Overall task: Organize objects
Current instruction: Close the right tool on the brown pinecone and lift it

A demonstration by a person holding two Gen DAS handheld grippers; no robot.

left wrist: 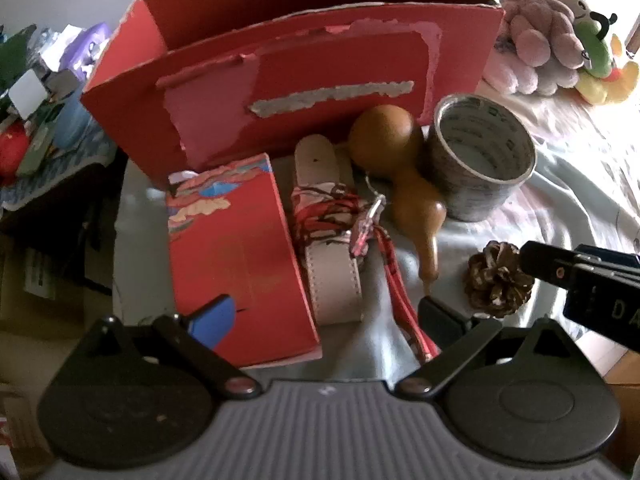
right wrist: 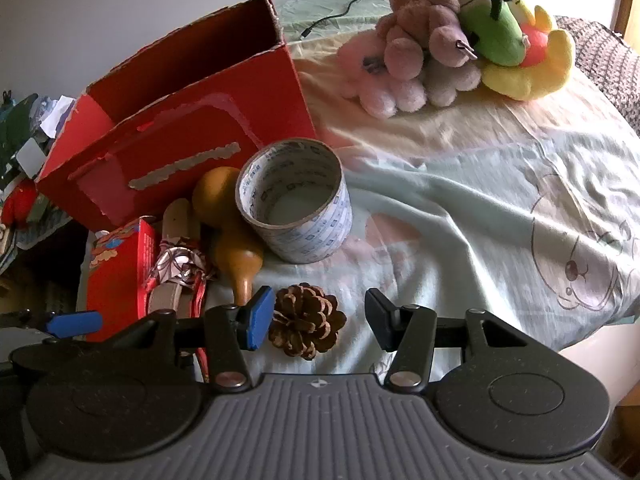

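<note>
Pinecone [right wrist: 306,322] btwn open R tongs [right wrist: 320,318].

To my right the sheet [right wrist: 460,216] lies clear; leftward the tape roll [right wrist: 296,200], gourd [right wrist: 232,240] and red box [right wrist: 180,120] crowd my path.

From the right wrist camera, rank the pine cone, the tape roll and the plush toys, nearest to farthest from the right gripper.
1. Pine cone, between the open fingers of the right gripper, toward the left one.
2. Tape roll, beyond it, slightly left.
3. Plush toys, far back, right of centre.
</note>
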